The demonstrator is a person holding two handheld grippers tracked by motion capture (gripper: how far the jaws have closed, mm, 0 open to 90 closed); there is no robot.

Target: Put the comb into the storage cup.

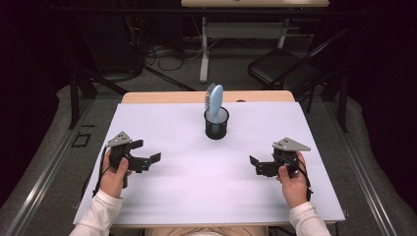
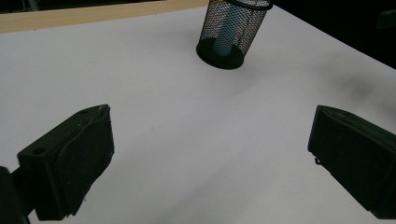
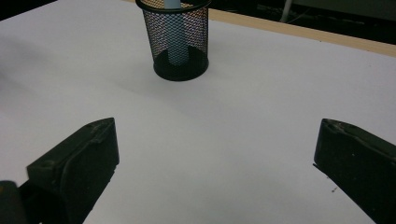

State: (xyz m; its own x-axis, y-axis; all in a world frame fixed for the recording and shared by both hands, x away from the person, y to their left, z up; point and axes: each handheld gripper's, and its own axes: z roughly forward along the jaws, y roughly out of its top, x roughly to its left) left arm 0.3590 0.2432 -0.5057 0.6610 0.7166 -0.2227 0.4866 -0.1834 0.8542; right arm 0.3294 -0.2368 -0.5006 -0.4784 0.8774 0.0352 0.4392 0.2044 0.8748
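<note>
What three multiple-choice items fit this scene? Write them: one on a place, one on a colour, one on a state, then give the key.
1. Where is the hairbrush?
A. Flat on the white table top
B. Standing in the black mesh cup
C. Between the jaws of the left gripper

2. What colour is the hairbrush handle?
A. Light blue
B. Red
C. Yellow

3. How do the jaws of the left gripper and the right gripper stand?
A. Both shut
B. Left open, right shut
C. Both open, holding nothing

Key:
1 B: the brush rises out of the cup, handle down inside the mesh.
2 A: the handle shows pale blue above the rim and through the mesh.
3 C: each gripper view shows its two jaws wide apart with bare white table top between them.
</note>
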